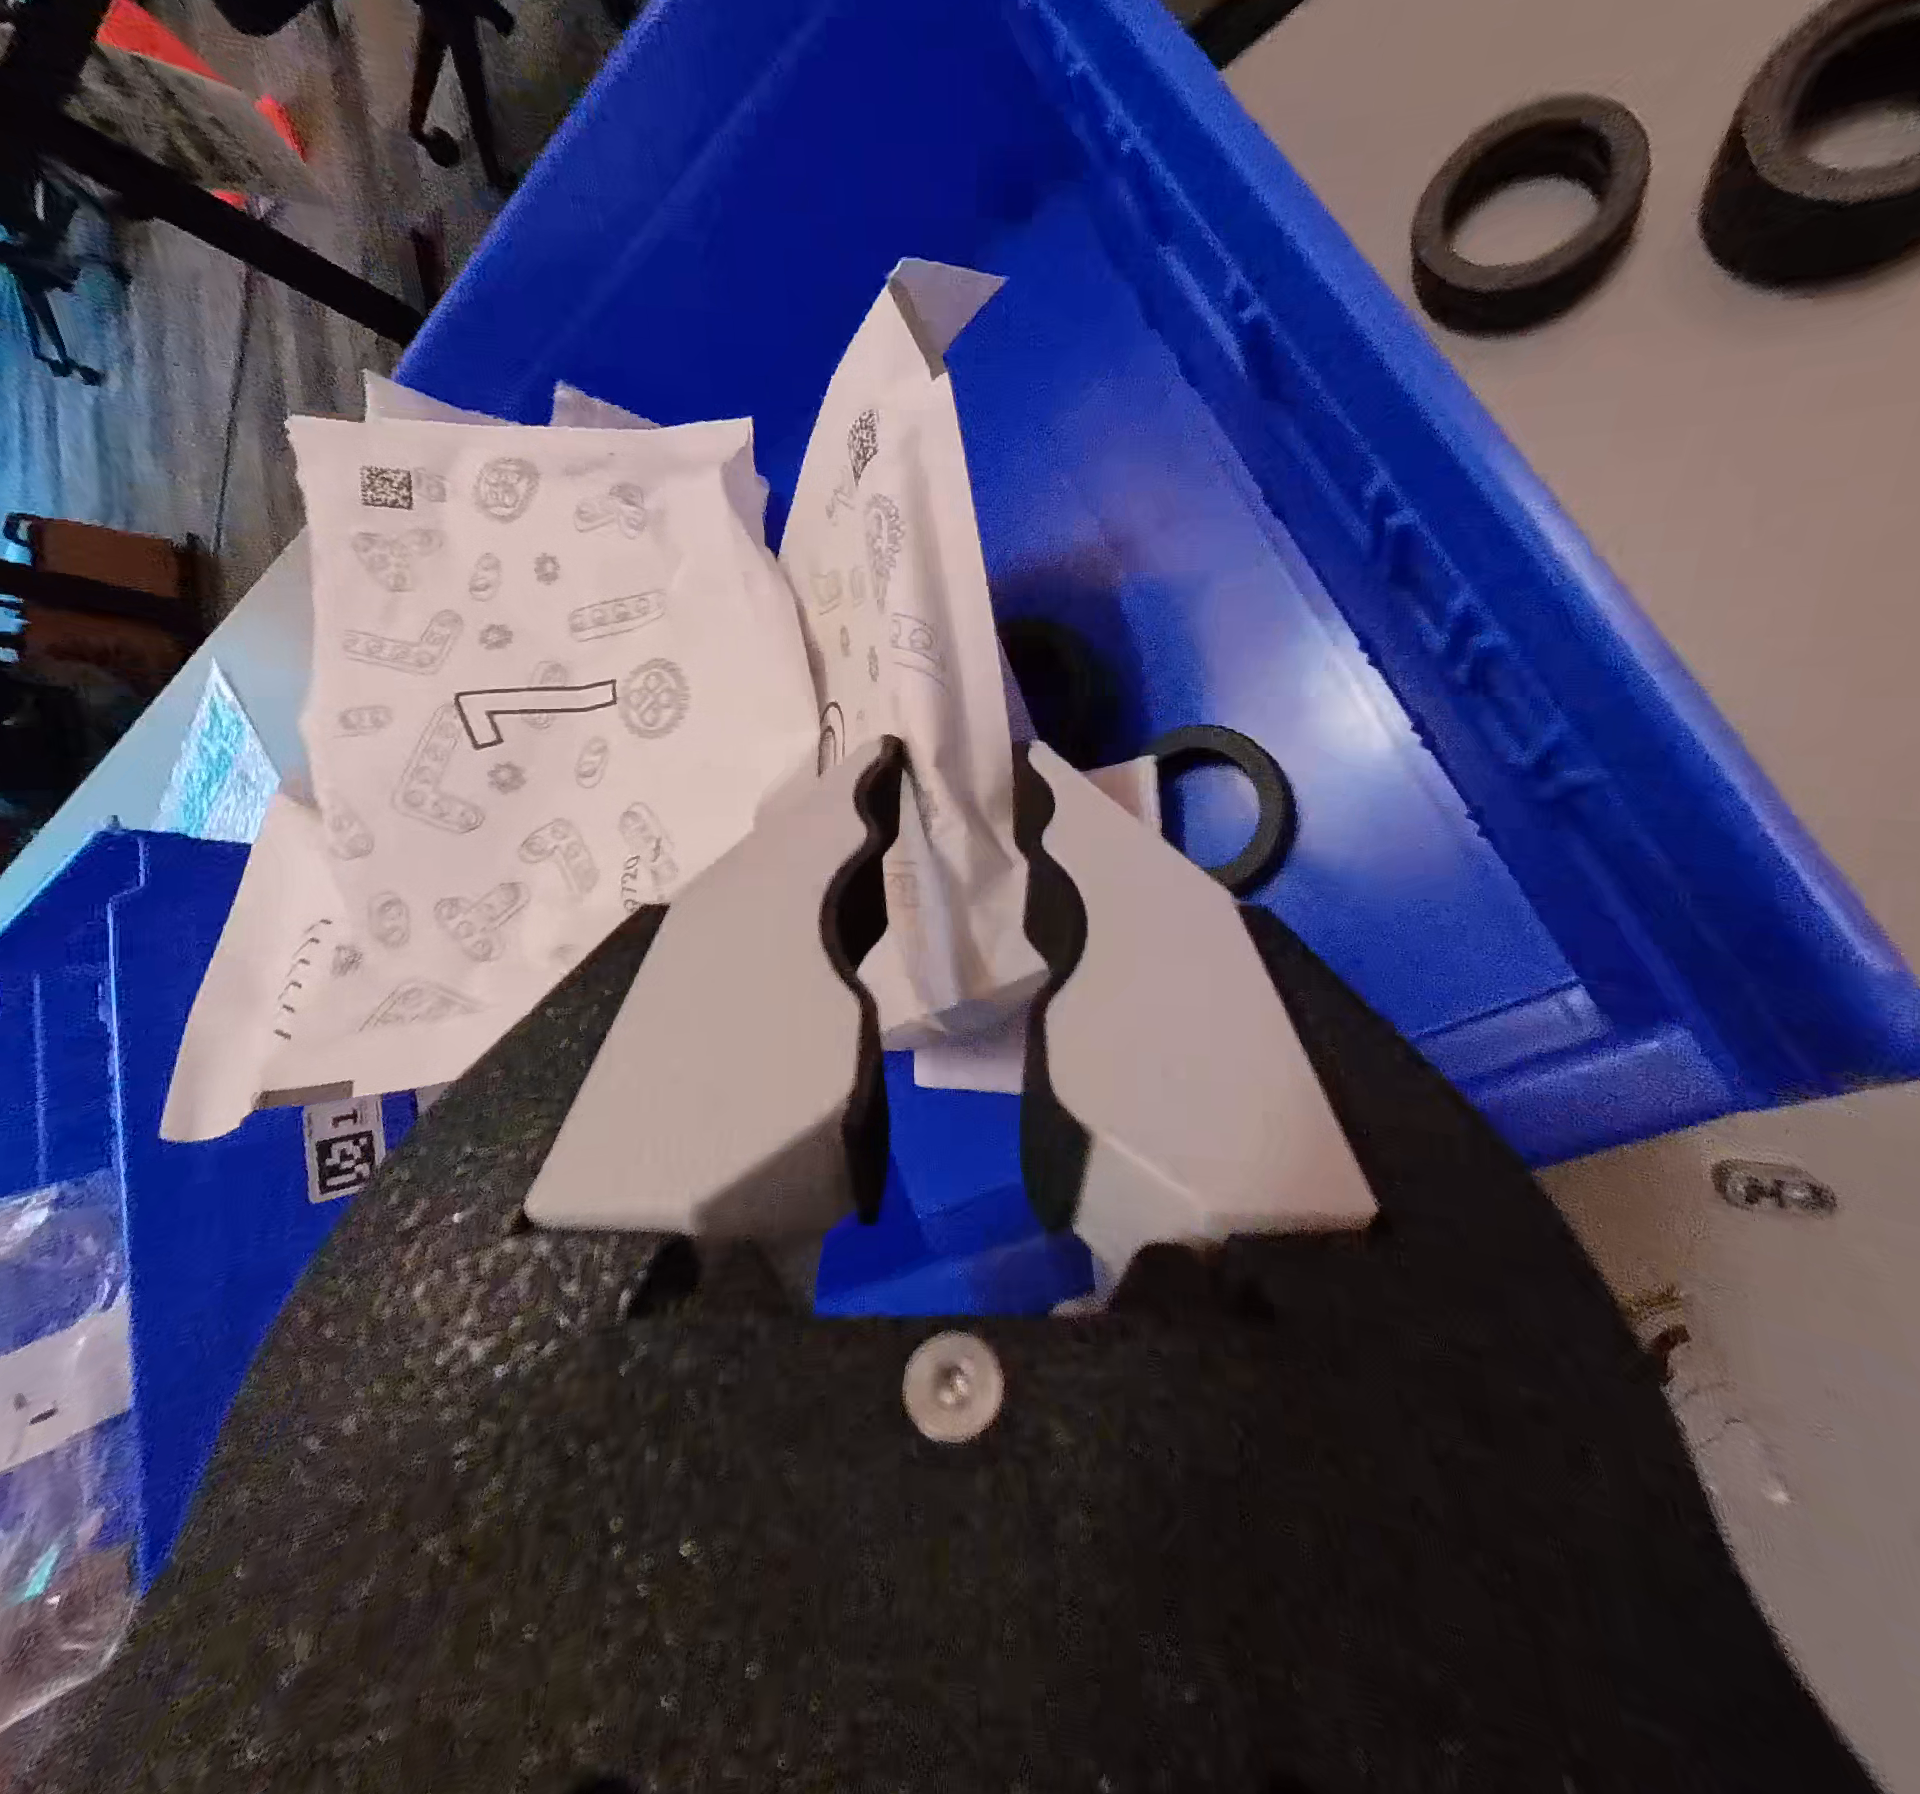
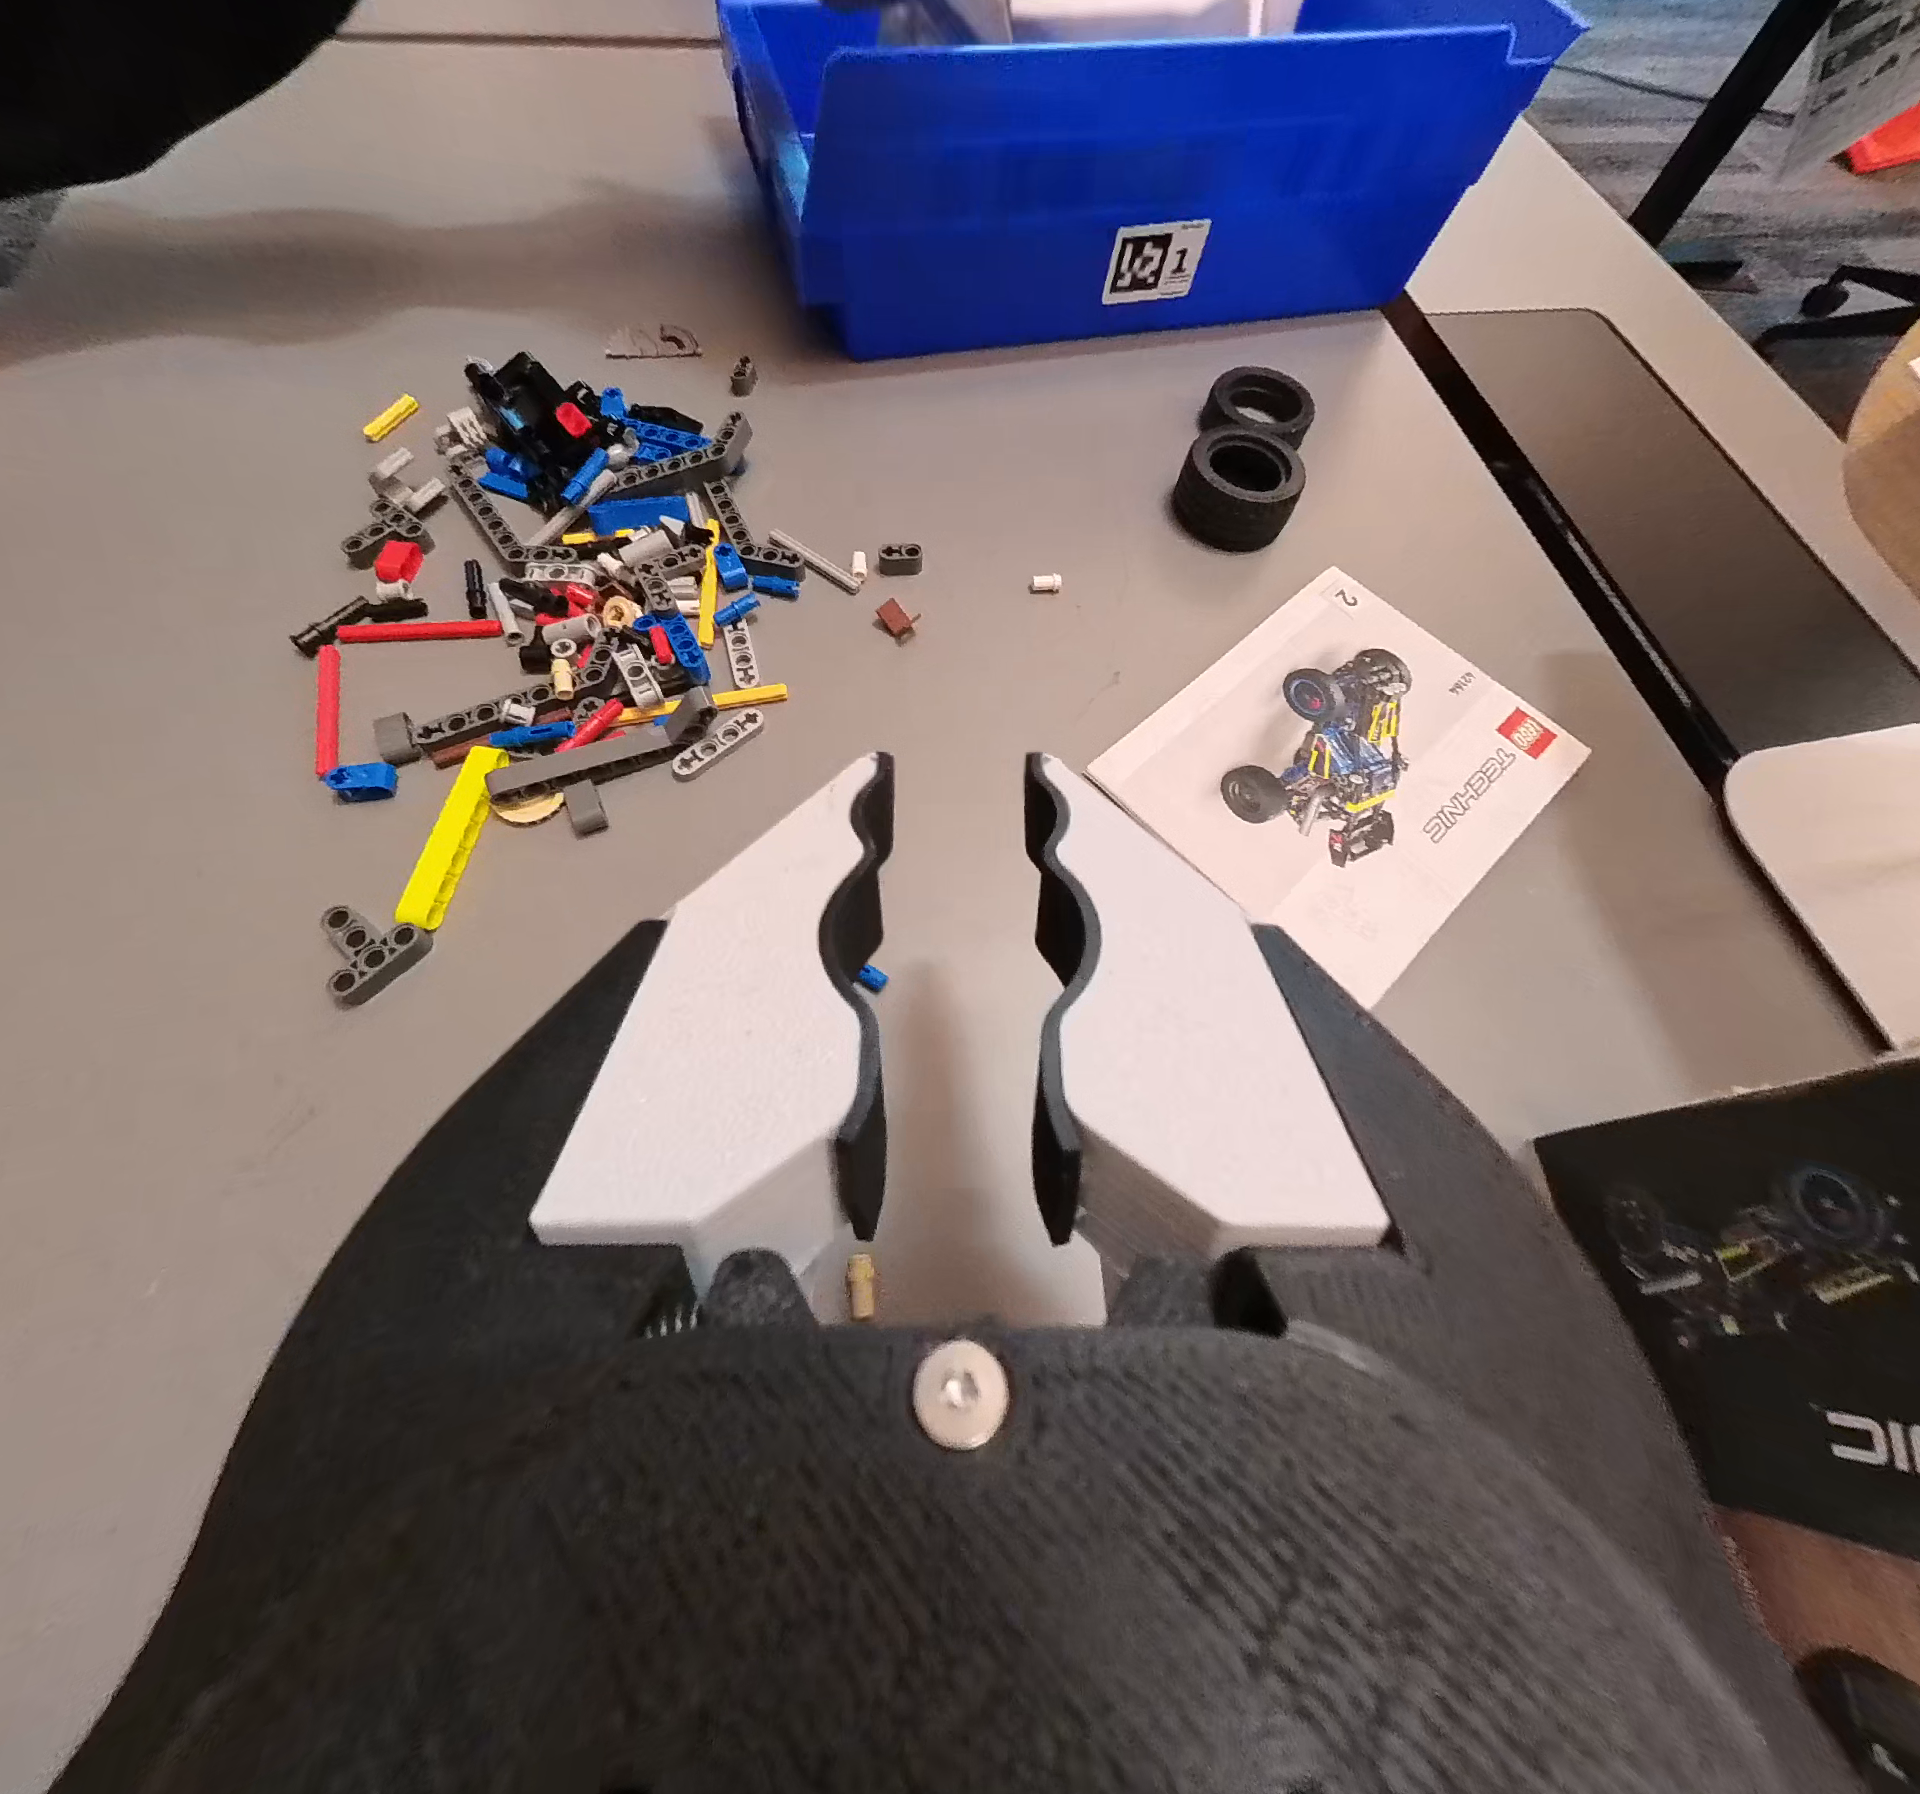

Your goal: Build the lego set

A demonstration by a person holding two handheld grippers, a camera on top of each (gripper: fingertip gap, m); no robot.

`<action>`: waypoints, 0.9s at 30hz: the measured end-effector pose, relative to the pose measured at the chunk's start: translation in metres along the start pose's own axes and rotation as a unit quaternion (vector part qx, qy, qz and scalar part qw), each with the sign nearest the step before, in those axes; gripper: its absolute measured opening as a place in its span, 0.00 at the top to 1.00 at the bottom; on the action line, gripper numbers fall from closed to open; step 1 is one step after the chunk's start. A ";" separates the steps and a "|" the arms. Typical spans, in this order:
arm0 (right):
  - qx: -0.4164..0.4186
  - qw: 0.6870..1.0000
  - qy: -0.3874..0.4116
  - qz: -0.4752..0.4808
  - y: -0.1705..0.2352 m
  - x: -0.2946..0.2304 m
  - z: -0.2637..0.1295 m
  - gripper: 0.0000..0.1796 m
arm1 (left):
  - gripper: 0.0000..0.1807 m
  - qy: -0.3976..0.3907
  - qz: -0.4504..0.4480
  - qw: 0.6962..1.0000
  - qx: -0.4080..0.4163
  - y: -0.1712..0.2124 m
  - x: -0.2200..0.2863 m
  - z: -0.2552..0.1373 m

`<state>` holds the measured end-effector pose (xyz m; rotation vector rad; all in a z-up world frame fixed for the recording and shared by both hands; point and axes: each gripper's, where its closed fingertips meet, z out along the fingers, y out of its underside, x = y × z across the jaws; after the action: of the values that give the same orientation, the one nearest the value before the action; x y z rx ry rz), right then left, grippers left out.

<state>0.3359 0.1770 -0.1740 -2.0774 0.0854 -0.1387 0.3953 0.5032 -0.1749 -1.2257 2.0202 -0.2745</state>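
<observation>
Inside the blue bin (image 1: 1299,601), the left gripper (image 1: 961,757) pinches a white paper parts bag (image 1: 914,622) between its jaws. In front of the bin, the right gripper (image 2: 958,768) hangs above the table (image 2: 208,1121), jaws parted and empty.

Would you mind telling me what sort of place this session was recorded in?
Probably an office or lab workspace: grey work tables pushed together, wheeled black office chairs on carpet, and a labelled blue plastic storage bin.

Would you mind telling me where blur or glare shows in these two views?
Left wrist view: tyres on the table look smeared, bin floor shows glare, paper bag in the tongs reads sharp. Right wrist view: lego pile crisp, far bin contents blurred.
</observation>
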 end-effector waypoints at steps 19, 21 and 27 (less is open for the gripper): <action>-0.006 1.000 0.005 0.005 0.010 0.008 -0.006 0.87 | 0.83 0.252 0.020 0.966 0.058 -0.003 0.040 -0.012; 0.001 1.000 0.001 0.011 0.009 0.008 -0.006 0.87 | 0.85 0.271 0.024 0.962 0.024 0.009 0.048 -0.012; -0.009 1.000 0.000 0.011 0.014 0.009 -0.006 0.87 | 0.84 0.281 0.043 0.959 -0.003 0.018 0.059 -0.035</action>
<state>0.3437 0.1643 -0.1830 -2.0928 0.1099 -0.1255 0.3439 0.4566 -0.1885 -1.1440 2.5477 -0.6335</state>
